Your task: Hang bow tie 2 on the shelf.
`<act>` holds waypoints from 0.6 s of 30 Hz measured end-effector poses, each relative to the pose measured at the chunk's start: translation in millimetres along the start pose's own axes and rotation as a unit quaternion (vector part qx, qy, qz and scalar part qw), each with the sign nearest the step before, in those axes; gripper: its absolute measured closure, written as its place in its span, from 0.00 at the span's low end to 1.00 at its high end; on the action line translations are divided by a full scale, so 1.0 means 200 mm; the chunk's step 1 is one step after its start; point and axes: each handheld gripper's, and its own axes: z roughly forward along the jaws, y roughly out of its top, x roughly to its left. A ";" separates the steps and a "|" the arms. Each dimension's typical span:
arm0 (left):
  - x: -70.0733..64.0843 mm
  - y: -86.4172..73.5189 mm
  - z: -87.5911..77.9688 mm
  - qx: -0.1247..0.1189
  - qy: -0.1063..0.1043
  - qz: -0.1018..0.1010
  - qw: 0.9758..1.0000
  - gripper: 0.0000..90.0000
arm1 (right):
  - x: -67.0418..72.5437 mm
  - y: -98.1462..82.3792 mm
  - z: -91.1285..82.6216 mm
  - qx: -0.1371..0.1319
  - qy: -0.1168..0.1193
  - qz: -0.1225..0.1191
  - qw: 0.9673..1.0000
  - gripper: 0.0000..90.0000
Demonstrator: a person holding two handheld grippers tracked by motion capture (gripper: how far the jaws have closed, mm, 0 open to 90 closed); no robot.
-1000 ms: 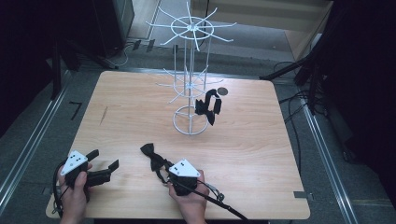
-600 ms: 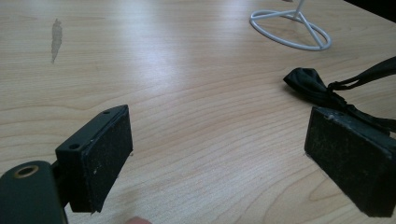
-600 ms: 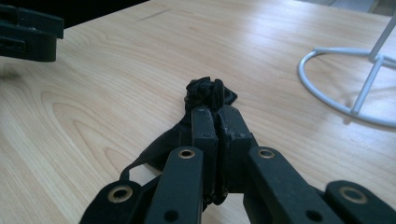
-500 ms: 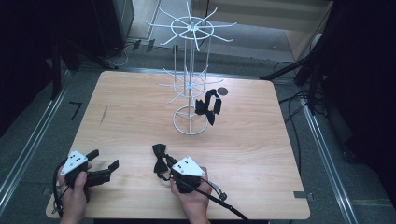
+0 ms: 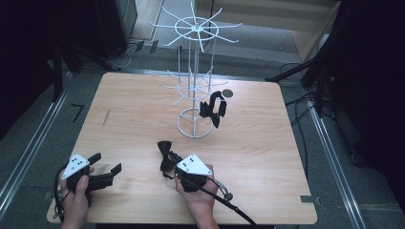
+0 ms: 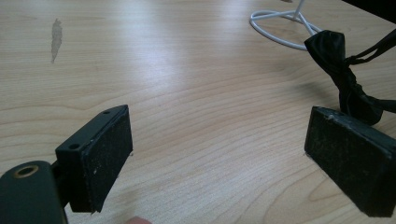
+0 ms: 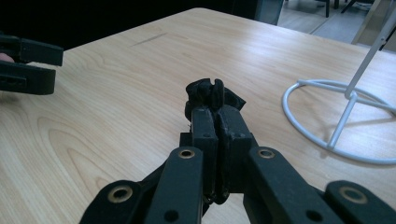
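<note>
Showing two black bow ties, one (image 5: 165, 153) clamped by right hand-held gripper (image 5: 177, 170), one (image 5: 213, 108) on rack (image 5: 195, 81)

Bright overhead light on the table (image 5: 143, 109), dark surroundings, soft glare, slight blur.

A pale wooden bench (image 5: 267, 143) with rounded corners carries a white wire stand (image 5: 195, 95) whose ring base sits near the middle, toward the far edge. A dark streak (image 5: 105, 118) marks the wood at the left. A small dark disc (image 5: 228, 93) lies behind the stand.
</note>
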 end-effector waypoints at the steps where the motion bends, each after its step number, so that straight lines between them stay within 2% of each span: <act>1: 0.00 0.00 0.00 0.000 0.000 0.000 1.000 0.09 | 0.00 0.01 0.00 -0.002 -0.001 0.000 1.000 0.97; 18: 0.00 0.00 0.00 0.000 0.000 0.000 1.000 0.09 | -0.04 0.10 -0.01 -0.022 -0.008 -0.009 1.000 0.97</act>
